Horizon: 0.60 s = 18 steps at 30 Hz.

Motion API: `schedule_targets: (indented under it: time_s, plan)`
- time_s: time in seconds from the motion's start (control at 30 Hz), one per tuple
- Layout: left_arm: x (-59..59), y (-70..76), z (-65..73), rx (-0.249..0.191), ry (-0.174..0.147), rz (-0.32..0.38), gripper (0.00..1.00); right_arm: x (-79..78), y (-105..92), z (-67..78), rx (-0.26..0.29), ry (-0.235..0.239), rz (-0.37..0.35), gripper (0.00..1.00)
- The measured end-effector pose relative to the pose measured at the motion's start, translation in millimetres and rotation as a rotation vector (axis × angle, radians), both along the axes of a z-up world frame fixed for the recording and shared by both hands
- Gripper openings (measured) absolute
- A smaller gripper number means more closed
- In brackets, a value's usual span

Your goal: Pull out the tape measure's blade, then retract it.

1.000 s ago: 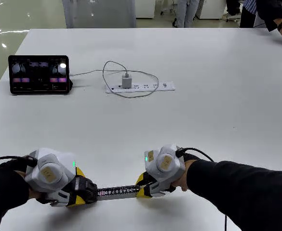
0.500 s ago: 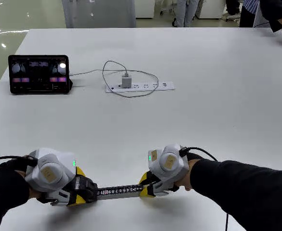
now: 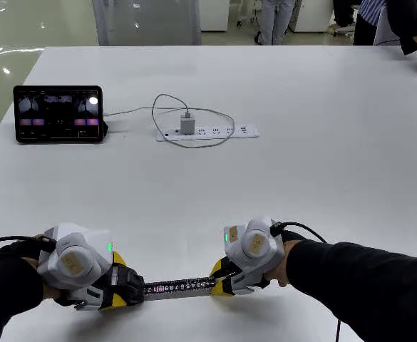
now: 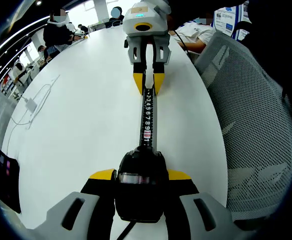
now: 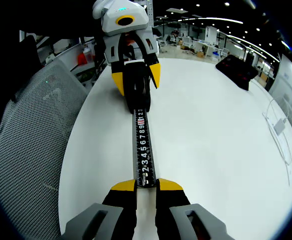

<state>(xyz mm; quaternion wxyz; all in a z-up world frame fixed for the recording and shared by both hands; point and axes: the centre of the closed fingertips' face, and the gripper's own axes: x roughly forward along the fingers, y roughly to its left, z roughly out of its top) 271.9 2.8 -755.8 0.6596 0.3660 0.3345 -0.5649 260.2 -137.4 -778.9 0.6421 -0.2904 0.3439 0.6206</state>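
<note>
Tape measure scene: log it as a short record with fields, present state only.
left gripper: shut on the tape measure case, low over the table
right gripper: shut on the free end of the blade
blade state: partly pulled out, straight between the two grippers, numbers facing up
far side of table: tablet with lit screen; power strip with a charger plugged in
task stage: blade out, not yet retracted

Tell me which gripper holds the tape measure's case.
The left gripper: its jaws clamp the black case, while the right gripper only pinches the end of the blade.
</note>
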Motion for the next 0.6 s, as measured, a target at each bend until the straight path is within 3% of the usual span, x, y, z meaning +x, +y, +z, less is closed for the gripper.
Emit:
schedule_targets:
  time_s: [0.6]
  plan:
    - [0.6, 0.4, -0.6, 0.003, 0.001, 0.004, 0.32, 1.9, -12.9, -0.6, -0.007, 0.000, -0.009, 0.09]
